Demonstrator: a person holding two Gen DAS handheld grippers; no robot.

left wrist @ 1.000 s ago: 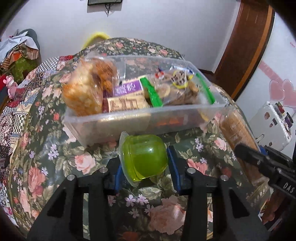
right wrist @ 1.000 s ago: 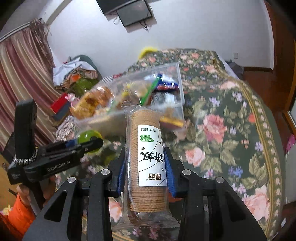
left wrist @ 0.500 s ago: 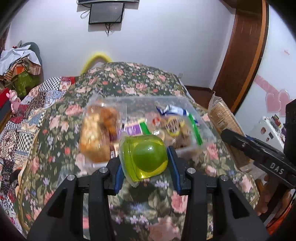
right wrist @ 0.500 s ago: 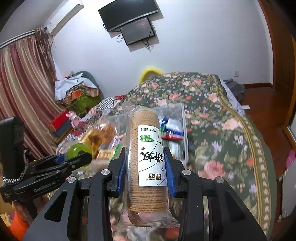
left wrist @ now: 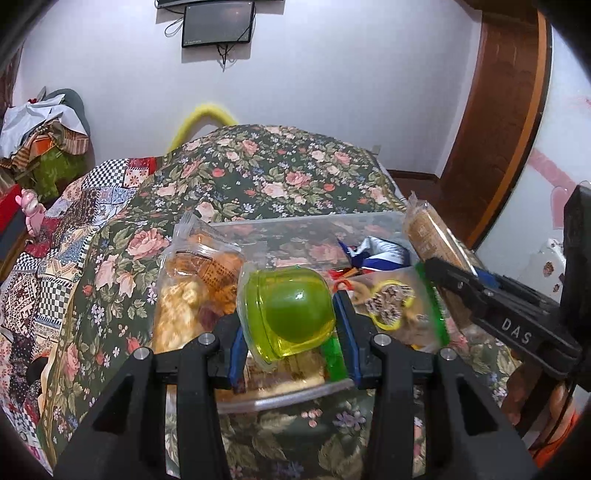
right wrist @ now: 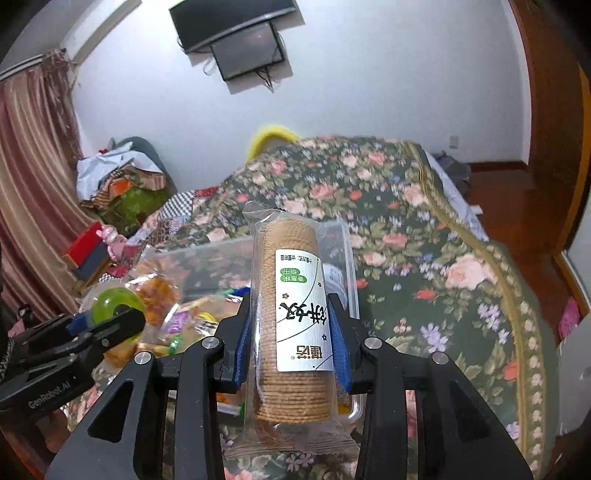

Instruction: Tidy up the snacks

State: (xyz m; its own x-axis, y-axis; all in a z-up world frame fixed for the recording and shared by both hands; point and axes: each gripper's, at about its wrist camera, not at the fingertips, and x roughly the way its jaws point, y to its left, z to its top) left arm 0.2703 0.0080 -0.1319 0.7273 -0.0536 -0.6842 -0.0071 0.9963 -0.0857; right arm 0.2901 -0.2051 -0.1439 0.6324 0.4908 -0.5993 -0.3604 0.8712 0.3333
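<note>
My left gripper (left wrist: 290,314) is shut on a green jelly cup (left wrist: 291,314) and holds it above the near part of a clear plastic bin (left wrist: 310,221) on the floral bed. The bin holds a bag of orange fried snacks (left wrist: 192,291), a zip bag of cookies (left wrist: 399,310) and other packets. My right gripper (right wrist: 291,332) is shut on a clear sleeve of round biscuits (right wrist: 291,325) with a white label, held upright over the bin's right end (right wrist: 221,251). The biscuit sleeve (left wrist: 432,236) and right gripper also show in the left wrist view.
The bin sits on a dark floral bedspread (left wrist: 277,170) with a patchwork quilt (left wrist: 55,240) to the left. A pile of clothes (left wrist: 40,140) lies at far left, a wall screen (left wrist: 218,22) hangs behind, and a wooden door frame (left wrist: 502,110) stands right.
Both grippers rose and moved forward over the bin, each still holding its snack. The jelly cup went from in front of the bin to above its near part.
</note>
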